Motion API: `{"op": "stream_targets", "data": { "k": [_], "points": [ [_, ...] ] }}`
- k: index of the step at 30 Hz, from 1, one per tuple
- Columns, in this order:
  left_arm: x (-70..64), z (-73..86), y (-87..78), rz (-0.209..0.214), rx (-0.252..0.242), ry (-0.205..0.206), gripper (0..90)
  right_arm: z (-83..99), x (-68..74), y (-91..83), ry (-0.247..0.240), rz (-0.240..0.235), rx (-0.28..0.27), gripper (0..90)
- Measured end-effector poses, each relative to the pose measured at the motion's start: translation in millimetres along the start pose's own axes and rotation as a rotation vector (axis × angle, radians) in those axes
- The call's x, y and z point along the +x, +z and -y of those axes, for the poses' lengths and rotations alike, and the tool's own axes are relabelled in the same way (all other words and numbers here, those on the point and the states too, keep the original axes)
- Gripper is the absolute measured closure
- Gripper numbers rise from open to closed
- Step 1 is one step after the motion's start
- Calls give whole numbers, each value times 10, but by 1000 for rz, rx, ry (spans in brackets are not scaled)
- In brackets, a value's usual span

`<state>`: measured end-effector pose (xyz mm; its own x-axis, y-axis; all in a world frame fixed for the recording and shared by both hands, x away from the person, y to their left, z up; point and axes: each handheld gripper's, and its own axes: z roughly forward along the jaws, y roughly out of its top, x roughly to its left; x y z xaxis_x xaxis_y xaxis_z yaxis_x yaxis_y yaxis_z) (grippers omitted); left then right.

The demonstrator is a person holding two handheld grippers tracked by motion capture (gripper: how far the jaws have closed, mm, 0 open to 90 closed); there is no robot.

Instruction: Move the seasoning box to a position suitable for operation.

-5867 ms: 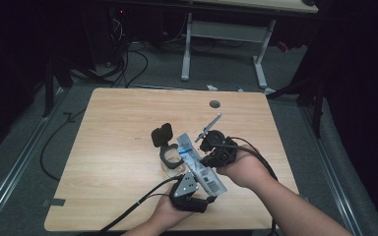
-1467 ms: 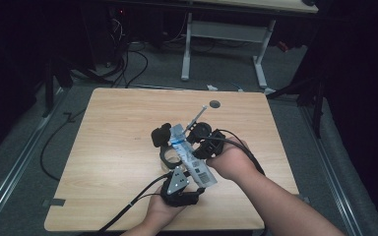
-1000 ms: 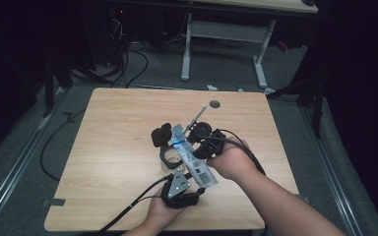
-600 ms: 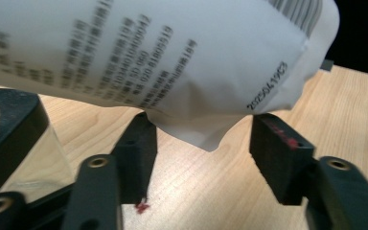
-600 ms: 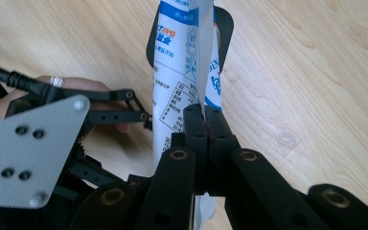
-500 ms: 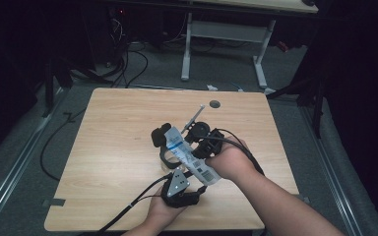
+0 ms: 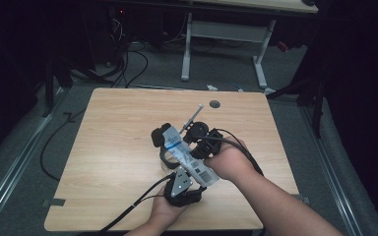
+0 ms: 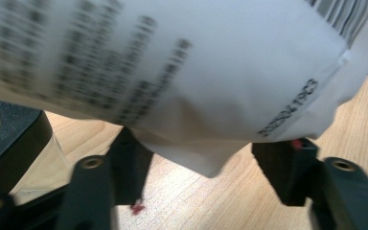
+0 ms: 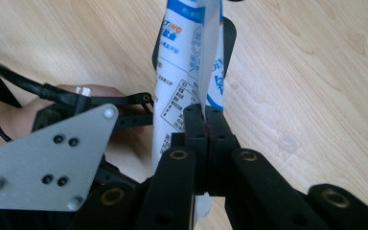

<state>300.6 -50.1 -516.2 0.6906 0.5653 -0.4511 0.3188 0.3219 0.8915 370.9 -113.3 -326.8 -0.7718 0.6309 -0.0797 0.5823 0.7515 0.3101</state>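
One white packet: right tool clamps it, left tool gapes beneath.

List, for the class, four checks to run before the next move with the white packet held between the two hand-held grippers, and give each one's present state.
1. Right hand-held gripper shut on the white packet: ok; in the right gripper view its jaws pinch the packet's edge.
2. Left hand-held gripper gripping the packet: not ok; its jaws stand apart, with the packet's lower end between them.
3. Packet clear of the table: ok; it hangs above the wood in the left gripper view.
4. Packet sealed: cannot tell.
5. Clear container beside the left gripper, what it holds: cannot tell.
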Motion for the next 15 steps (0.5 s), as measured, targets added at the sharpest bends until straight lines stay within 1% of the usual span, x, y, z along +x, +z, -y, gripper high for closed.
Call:
{"op": "stream_targets", "data": {
  "k": [4,8,15],
  "points": [
    [-22,13,-5,7,6,-4,475,19,-14,21,7,0,2,900],
    [-38,18,-8,12,24,4,497,20,-18,34,10,3,10,900],
    [-53,-19,11,21,35,-10,507,10,-54,18,10,14,21,900]
  ]
}}
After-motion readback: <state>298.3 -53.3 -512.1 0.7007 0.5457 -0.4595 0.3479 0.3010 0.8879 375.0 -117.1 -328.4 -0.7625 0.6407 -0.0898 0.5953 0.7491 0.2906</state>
